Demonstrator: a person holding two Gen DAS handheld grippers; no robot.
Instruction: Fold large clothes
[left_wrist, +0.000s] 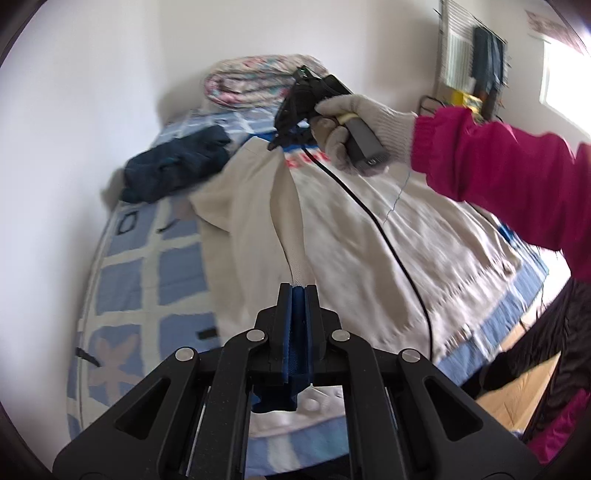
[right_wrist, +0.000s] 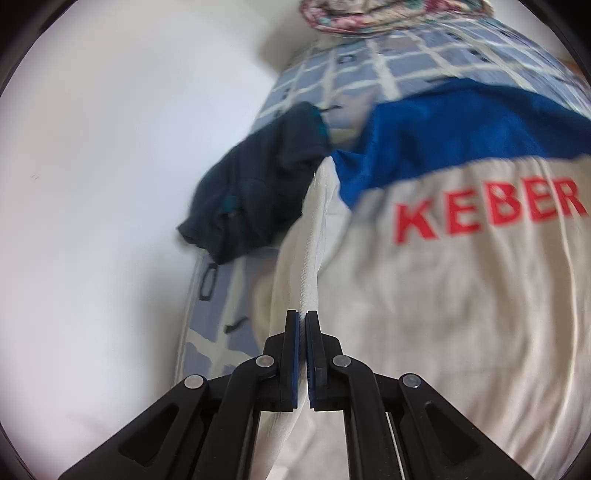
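Left claw: my left claw (left_wrist: 298, 288) is clamped on a raised ridge of the cream garment (left_wrist: 369, 236), with the cloth pinched between its blue pads.
Right claw: my right claw (right_wrist: 302, 314) is closed on the same ridge farther up, near the blue shoulder panel (right_wrist: 461, 125); a thin fold of cream cloth sits between its pads.
Garment: it lies spread on the bed (left_wrist: 147, 273) ahead of both claws, with the pinched fold running in a line from my left claw to my right claw. Red letters reading KEBER (right_wrist: 491, 210) lie to the right of my right claw.
My hand: a gloved hand (left_wrist: 362, 122) with a pink sleeve (left_wrist: 509, 162) holds the right claw's handle, and a black cable (left_wrist: 391, 251) trails from it across the cream cloth.
Dark garment: a crumpled navy piece (right_wrist: 258, 184) lies on the bed to the left, beyond both claws, close to the white wall.
Far end: a rolled floral quilt (left_wrist: 255, 81) sits on the bed past my right claw.
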